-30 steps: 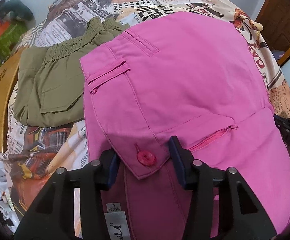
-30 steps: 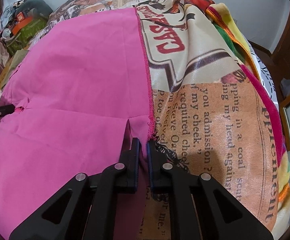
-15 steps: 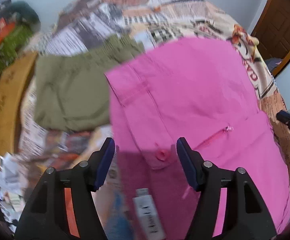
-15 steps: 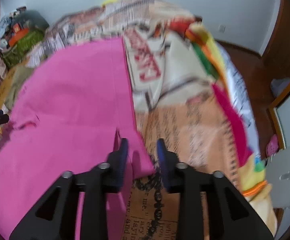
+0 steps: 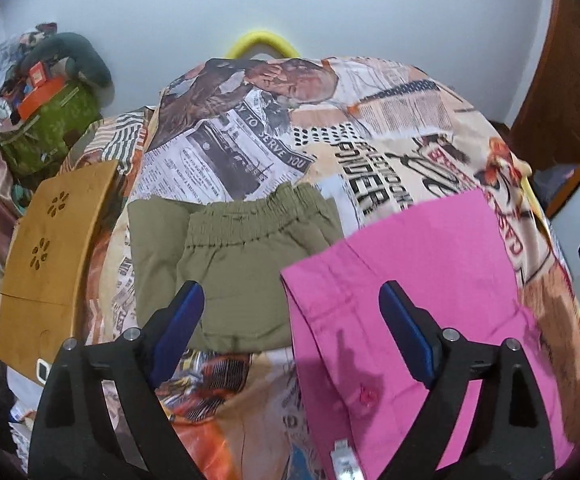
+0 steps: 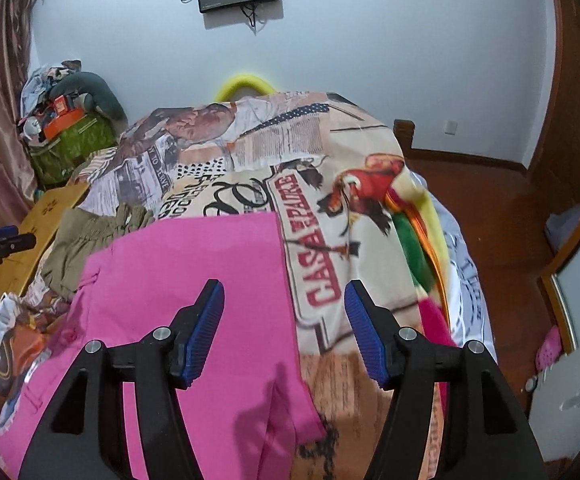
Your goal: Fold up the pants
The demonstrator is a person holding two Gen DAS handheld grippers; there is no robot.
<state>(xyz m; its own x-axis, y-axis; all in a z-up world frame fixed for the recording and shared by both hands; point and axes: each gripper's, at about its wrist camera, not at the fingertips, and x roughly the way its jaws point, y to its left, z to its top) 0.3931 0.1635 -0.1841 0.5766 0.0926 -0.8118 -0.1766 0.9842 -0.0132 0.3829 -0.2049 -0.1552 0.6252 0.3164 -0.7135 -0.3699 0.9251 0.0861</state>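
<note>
Two grippers, left (image 5: 290, 324) & right (image 6: 284, 328), both jaws wide, holding nothing, above bed. Pink pants (image 6: 194, 280) lie flat on printed bedspread (image 6: 330, 216), right of olive shorts (image 5: 242, 264). Fabric prob. light, soft, limp; grab at waistband/hem edges.

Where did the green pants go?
The olive green pants lie folded on the newspaper-print bedspread. In the left wrist view they sit left of the pink pants and right of the wooden board.
</note>
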